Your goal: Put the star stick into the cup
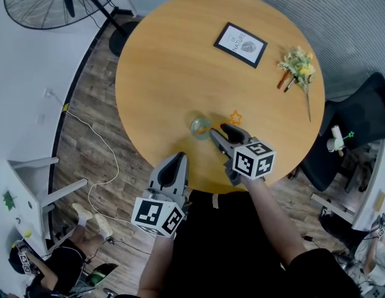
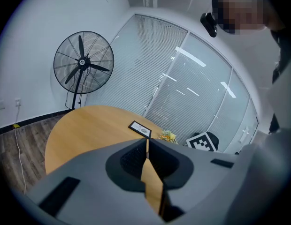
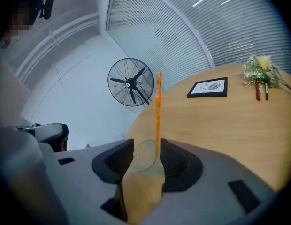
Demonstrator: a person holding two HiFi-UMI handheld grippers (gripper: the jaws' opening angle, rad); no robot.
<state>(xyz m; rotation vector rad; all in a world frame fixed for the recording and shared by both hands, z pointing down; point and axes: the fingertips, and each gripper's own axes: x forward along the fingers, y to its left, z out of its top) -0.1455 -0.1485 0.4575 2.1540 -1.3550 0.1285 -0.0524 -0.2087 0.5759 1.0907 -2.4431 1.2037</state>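
A clear glass cup (image 1: 200,128) stands near the front edge of the round wooden table (image 1: 167,54). The orange star stick (image 3: 158,111) stands in the cup (image 3: 144,157), and its star (image 1: 235,117) leans out to the right. My right gripper (image 1: 222,131) is just behind the cup. Its jaws are open, the cup and stick lie in the gap (image 3: 147,149), and the stick is close to the right-hand pad without being pressed. My left gripper (image 1: 178,158) hovers at the table's front edge, shut (image 2: 147,142) and holding nothing.
A framed picture (image 1: 240,44) lies at the table's far side. A bunch of flowers with pens (image 1: 297,67) is at its right edge. A floor fan (image 1: 62,2) stands at back left, a black chair (image 1: 360,123) at right, and a person sits on the floor (image 1: 49,266).
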